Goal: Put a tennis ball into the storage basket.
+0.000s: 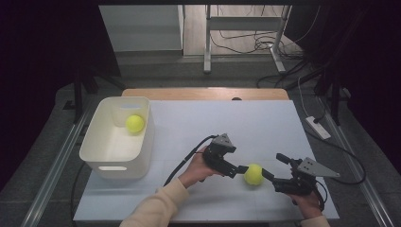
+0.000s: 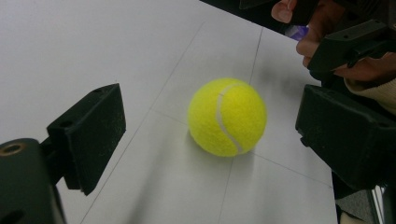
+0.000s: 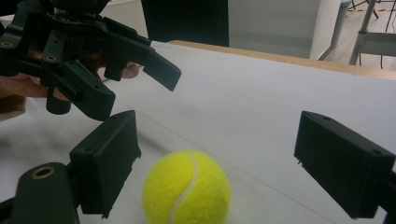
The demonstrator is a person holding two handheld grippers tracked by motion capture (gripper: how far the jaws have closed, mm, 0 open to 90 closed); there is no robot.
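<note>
A yellow tennis ball (image 1: pixel 253 174) lies on the white table top (image 1: pixel 227 123), front right of centre. My left gripper (image 1: pixel 239 167) reaches it from the left and my right gripper (image 1: pixel 276 167) from the right. In the left gripper view the ball (image 2: pixel 227 116) sits between the wide-apart jaws of the left gripper (image 2: pixel 212 109), touching neither pad. In the right gripper view the ball (image 3: pixel 187 189) lies low between the jaws of the right gripper (image 3: pixel 219 130), nearer the left pad, with a gap on both sides. A second tennis ball (image 1: pixel 135 123) rests inside the white bin (image 1: pixel 101 156).
The white bin stands at the table's left side. The left gripper (image 3: pixel 93 56) and its hand loom close at the upper left of the right gripper view. A wooden edge (image 1: pixel 203 93) runs along the table's far side. Cables and a power strip (image 1: pixel 318 126) lie on the floor.
</note>
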